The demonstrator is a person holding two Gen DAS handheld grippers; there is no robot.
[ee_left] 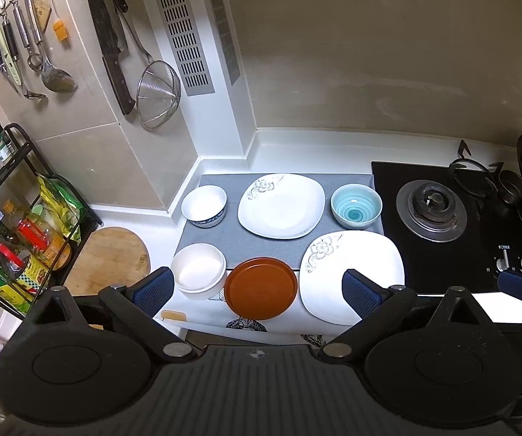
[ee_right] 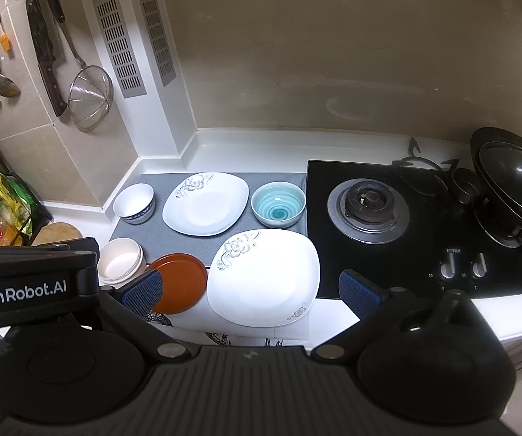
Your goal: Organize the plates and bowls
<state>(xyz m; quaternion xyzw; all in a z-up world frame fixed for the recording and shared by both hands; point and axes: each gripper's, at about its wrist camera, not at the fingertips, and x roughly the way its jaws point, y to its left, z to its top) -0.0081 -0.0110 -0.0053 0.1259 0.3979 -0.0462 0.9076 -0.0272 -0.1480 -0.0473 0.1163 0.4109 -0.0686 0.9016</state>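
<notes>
The scene is a kitchen corner with a white tabletop [ee_left: 290, 149], a grey mat [ee_left: 239, 239] on it and a black stove [ee_left: 442, 218] at the right. Knives and a strainer [ee_left: 159, 94] hang on the left wall.

All the dishes lie apart, nothing is stacked. On the far row there is a white bowl with blue rim [ee_left: 204, 206] at the left, a square white plate [ee_left: 281, 205] in the middle and a blue bowl [ee_left: 356, 206] at the right. On the near row there is a plain white bowl [ee_left: 198, 271] at the left, a brown plate [ee_left: 261, 288] just beside it, and a second square plate [ee_left: 352, 276] at the right, which hangs a little over the near edge.

The left claw [ee_left: 257, 287] hovers above the brown plate, wide and holding nothing. The right claw [ee_right: 252, 289] hovers above the near square plate, also wide and with nothing in it.

I judge that the task is at its start: the first pick is not yet made. The next move probably calls for lowering one claw to a rim. The near square plate offers its overhanging edge, so one finger can go under it. Then it can go onto the far square plate, and the bowls can nest together.
</notes>
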